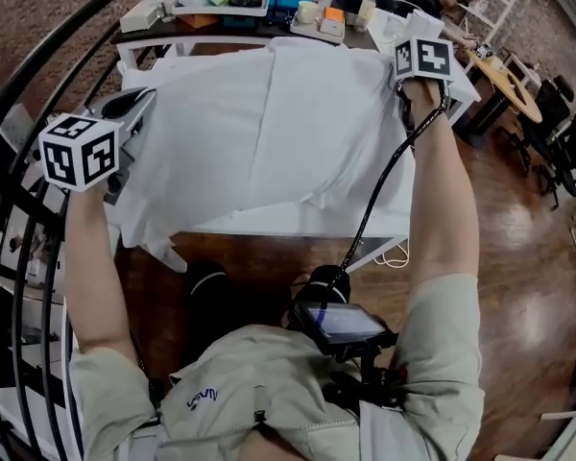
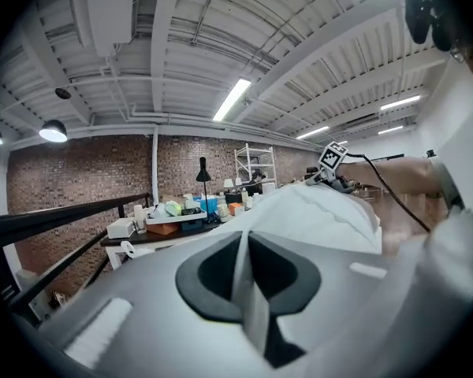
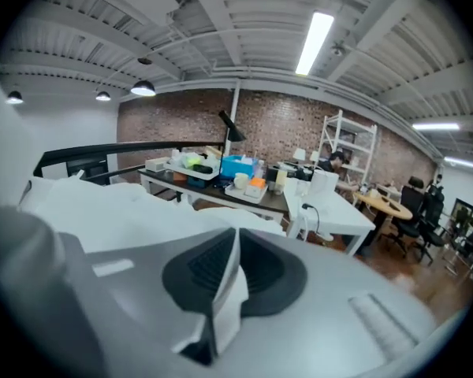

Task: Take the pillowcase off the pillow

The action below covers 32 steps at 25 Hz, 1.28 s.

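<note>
The white pillowcase (image 1: pixel 269 133) with its pillow hangs stretched between my two grippers above a white table (image 1: pixel 298 223). My left gripper (image 1: pixel 139 104) holds its left edge, and my right gripper (image 1: pixel 404 82) holds the far right corner. In the left gripper view the gripper (image 2: pixel 248 278) has its jaws shut on a thin fold of white fabric, and the pillowcase (image 2: pixel 323 211) runs away toward the right gripper (image 2: pixel 331 164). In the right gripper view the gripper (image 3: pixel 225 290) pinches a white fabric fold, and the pillowcase (image 3: pixel 102 211) spreads to the left.
A dark desk (image 1: pixel 230 29) with boxes, a blue bin and cups stands behind the table. A black railing (image 1: pixel 38 70) curves along the left. A round wooden table (image 1: pixel 509 83) and chairs stand at right. A black cable (image 1: pixel 379 190) hangs from the right gripper.
</note>
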Available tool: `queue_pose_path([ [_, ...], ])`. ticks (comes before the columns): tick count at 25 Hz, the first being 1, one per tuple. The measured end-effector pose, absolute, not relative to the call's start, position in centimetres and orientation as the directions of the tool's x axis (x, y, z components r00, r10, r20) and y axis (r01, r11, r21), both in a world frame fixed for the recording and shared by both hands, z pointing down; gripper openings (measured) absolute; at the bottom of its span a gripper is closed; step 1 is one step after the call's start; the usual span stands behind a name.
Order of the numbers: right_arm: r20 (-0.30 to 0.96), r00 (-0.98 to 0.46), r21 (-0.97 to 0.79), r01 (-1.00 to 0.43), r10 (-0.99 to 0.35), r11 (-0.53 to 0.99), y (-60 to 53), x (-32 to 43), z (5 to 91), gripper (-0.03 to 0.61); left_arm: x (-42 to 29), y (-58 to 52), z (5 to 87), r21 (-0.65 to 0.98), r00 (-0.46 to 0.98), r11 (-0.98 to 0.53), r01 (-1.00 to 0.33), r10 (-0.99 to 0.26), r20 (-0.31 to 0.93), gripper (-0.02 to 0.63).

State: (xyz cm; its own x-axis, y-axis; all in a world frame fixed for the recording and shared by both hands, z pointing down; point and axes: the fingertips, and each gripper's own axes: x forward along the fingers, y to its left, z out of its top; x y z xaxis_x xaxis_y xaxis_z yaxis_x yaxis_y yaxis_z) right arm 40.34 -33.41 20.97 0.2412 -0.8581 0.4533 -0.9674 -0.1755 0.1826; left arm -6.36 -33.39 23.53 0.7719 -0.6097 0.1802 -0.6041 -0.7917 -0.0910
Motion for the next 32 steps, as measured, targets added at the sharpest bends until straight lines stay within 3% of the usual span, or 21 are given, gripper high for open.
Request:
queue_pose_path([
  [3, 0.491, 0.242, 0.162, -0.969, -0.837, -0.186, -33.0, 41.3, 23.9, 0.008, -5.1, -34.5, 25.3, -0.066, 0.771, -0.794, -0.604, -0.603, 0.203, 0.017],
  [7, 0.487, 0.181, 0.128, -0.983, -0.854, -0.135, -33.1, 40.2, 26.7, 0.012, -2.0, -35.4, 26.8, -0.148, 0.739, -0.776, -0.614, -0.630, 0.239, 0.029],
  [11, 0.426, 0.143, 0.162, -0.984, -0.893, -0.080, -33.1, 39.0, 24.8, 0.104, -1.2, -36.0, 26.2, -0.197, 0.720, -0.762, -0.617, -0.648, 0.250, 0.100],
  [19, 0.297, 0.089, 0.165, -0.985, -0.951, -0.041, -29.3, 35.1, 20.9, 0.155, -0.2, -31.0, 23.2, -0.269, 0.733, -0.759, -0.592, -0.647, 0.210, 0.255],
  [27, 0.209, -0.029, 0.136, -0.989, -0.978, 0.059, -20.8, 27.9, 21.9, 0.184, 2.8, -21.2, 26.6, -0.384, 0.786, -0.815, -0.433, -0.550, 0.282, 0.344],
  [32, 0.265, -0.053, 0.137, -0.986, -0.963, 0.092, -17.0, 24.7, 26.5, 0.206, 1.0, -20.1, 30.5, -0.384, 0.753, -0.826, -0.411, -0.546, 0.368, 0.354],
])
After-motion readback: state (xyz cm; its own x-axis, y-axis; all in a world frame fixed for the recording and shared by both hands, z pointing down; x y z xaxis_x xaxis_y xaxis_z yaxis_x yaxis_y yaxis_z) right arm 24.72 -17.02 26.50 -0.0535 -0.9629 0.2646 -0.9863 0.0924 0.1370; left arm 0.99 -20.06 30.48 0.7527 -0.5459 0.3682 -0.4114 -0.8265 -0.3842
